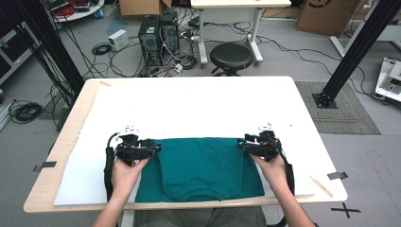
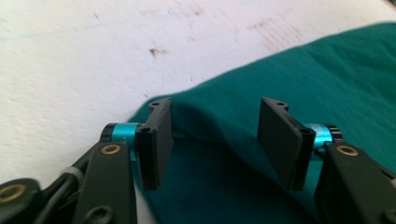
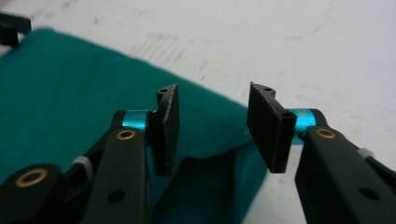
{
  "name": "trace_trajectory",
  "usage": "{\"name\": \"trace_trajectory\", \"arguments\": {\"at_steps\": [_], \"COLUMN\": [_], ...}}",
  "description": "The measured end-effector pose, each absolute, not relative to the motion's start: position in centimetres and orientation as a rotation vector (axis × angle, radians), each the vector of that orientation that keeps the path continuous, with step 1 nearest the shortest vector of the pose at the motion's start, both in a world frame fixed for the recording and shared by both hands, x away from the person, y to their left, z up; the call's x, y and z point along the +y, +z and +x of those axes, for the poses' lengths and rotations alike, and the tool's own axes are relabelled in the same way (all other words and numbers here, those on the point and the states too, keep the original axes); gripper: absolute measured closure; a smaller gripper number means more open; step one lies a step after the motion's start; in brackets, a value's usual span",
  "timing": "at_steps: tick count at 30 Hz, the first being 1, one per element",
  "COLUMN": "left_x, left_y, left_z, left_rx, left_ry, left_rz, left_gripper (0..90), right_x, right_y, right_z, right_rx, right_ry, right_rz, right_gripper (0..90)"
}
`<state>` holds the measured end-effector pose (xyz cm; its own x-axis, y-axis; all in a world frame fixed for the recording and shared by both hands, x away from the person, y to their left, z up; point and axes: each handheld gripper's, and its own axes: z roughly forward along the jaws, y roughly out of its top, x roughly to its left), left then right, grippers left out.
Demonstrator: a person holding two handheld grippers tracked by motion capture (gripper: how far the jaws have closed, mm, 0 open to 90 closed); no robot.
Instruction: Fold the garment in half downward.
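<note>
A teal shirt (image 1: 198, 165) lies folded on the white sheet near the table's front edge, with its collar toward the person. My left gripper (image 1: 155, 147) is at the shirt's far left corner. In the left gripper view its jaws (image 2: 215, 140) stand apart, and a raised fold of the teal cloth (image 2: 327, 70) runs between them without the pads pressing it. My right gripper (image 1: 242, 143) is at the far right corner. There its jaws (image 3: 212, 130) are also apart, above the cloth's corner (image 3: 70, 79), which has a lifted flap below them.
The white sheet (image 1: 189, 104) covers most of the wooden table (image 1: 47, 189). A thin wooden stick (image 1: 320, 185) lies at the front right. Beyond the table stand a black stool (image 1: 231, 56), computer towers (image 1: 158, 33) and black frame posts (image 1: 354, 47).
</note>
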<state>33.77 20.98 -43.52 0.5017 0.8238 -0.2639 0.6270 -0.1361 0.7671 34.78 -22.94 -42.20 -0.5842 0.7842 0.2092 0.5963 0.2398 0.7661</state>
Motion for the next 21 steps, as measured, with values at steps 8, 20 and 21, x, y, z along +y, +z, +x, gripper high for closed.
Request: {"name": "trace_trajectory", "arguments": {"at_steps": [8, 20, 21], "left_x": [20.1, 22.5, 22.6], "left_y": [-44.3, -43.3, -43.3], "left_z": [33.4, 33.6, 33.8], "left_rx": [1.117, 1.216, 1.215], "left_ry": [0.257, 0.226, 0.238], "left_rz": [1.966, 1.811, 1.788], "left_gripper": [85.5, 54.1, 49.6], "right_x": [-21.6, -23.7, -23.9], "right_y": [-43.0, -41.7, -41.8], "right_z": [33.8, 34.9, 35.3], "right_rx": [2.374, 2.171, 2.155], "right_ry": [1.145, 1.154, 1.161], "right_rz": [1.206, 1.311, 1.333], "right_gripper": [85.8, 56.4, 54.5]}}
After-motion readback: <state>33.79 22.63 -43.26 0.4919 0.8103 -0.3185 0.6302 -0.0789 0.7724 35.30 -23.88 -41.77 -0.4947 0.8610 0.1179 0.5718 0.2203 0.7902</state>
